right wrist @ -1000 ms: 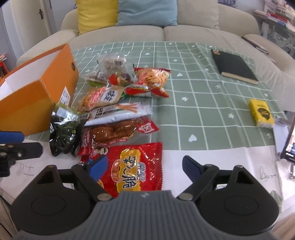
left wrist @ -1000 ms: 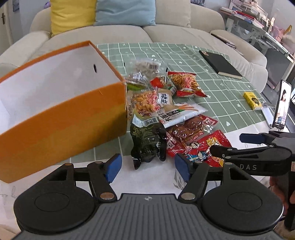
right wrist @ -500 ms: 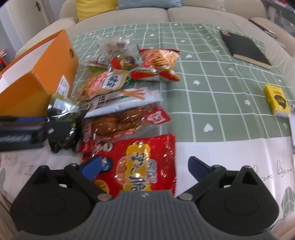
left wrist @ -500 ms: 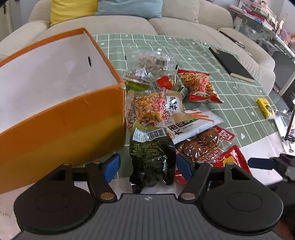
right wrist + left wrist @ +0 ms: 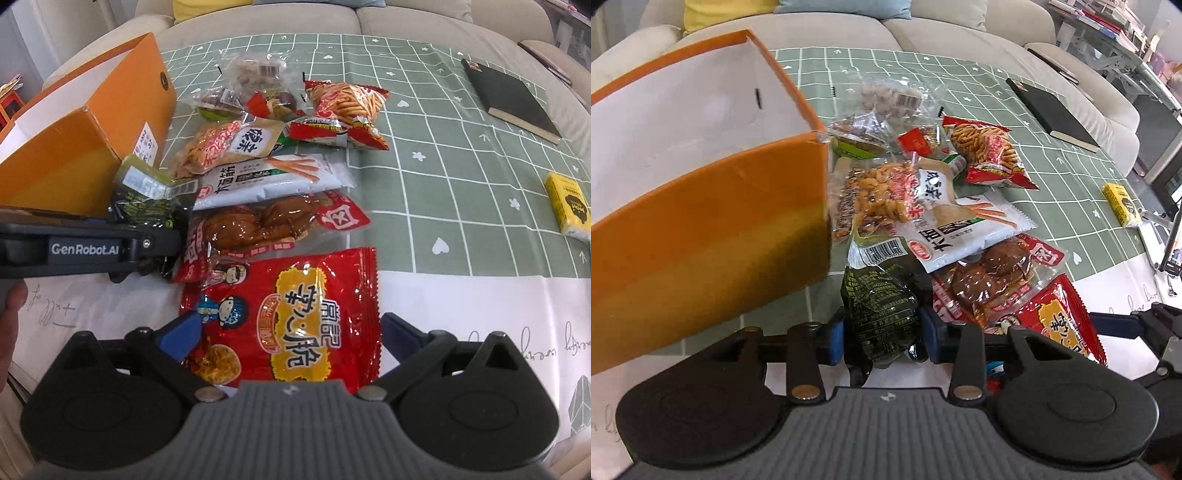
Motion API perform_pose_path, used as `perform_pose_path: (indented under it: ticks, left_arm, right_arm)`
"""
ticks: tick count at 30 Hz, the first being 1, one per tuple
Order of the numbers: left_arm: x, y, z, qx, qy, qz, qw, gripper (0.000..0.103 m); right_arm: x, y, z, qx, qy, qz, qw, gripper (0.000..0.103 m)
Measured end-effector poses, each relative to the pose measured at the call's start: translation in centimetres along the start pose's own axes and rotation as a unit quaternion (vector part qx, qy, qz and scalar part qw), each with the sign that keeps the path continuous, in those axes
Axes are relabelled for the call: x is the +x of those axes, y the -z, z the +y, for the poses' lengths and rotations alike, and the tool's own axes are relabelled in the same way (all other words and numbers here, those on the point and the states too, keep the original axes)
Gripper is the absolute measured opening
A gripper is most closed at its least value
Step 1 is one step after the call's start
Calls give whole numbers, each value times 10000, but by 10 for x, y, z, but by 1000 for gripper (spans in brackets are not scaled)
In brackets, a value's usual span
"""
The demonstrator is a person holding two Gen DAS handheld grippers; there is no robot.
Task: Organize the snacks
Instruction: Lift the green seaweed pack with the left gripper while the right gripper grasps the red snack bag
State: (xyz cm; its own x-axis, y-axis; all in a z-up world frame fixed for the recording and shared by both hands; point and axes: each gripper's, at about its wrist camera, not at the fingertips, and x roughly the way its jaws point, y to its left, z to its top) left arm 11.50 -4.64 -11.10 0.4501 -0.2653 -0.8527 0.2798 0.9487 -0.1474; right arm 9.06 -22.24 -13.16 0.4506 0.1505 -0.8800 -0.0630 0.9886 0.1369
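In the left wrist view, the left gripper [image 5: 882,338] reaches forward low over the table, and its two blue fingers [image 5: 834,339] press on both sides of the dark green packet [image 5: 881,302] in the lower centre of the frame. The jaws are narrow, closed on this packet. The orange box [image 5: 709,229] fills the left half of the frame, with its white inside open to the top, and the packet lies just beside its near right corner. To the right of the packet, the other snacks make a pile: a white bag with carrot sticks [image 5: 964,232], a clear pack of brown meat [image 5: 993,280] and a red crisp bag [image 5: 1063,325]. At the right edge, low, a part of the right gripper [image 5: 1137,328] comes in. This view alone shows the inside of the box.

In the right wrist view, the right gripper [image 5: 291,332] is low over the near edge of the table with the jaws wide apart, holding nothing. The red crisp bag [image 5: 295,317] lies between its two blue fingers [image 5: 181,332], but they do not touch the bag. At the left edge, in the middle, the left gripper [image 5: 162,240] comes in from the side, lying level, on the dark green packet [image 5: 147,199]; a bit of a bare hand [image 5: 11,306] shows below it. This view alone shows the label on the outside wall of the orange box [image 5: 92,147]. In the upper right lies a black notebook [image 5: 513,99], and at the right edge a yellow small box [image 5: 569,203], both well apart from the snacks on the green checked cloth [image 5: 443,177].
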Motion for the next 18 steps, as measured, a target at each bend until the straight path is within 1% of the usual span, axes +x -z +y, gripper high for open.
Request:
perform_pose_path:
  ticks: [5, 12, 18]
  left_arm:
    - [-13, 7, 8, -183, 2, -19, 9998, 45]
    - [-30, 19, 10, -189, -27, -34, 9998, 45]
    - [-37, 31, 6, -169, 20, 27, 9999, 45]
  right_arm:
    - [-4, 1, -1, 28, -5, -39, 10000, 99]
    - [-14, 11, -9, 46, -61, -11, 10000, 99]
    - [-22, 21, -14, 19, -148, -80, 9999, 99]
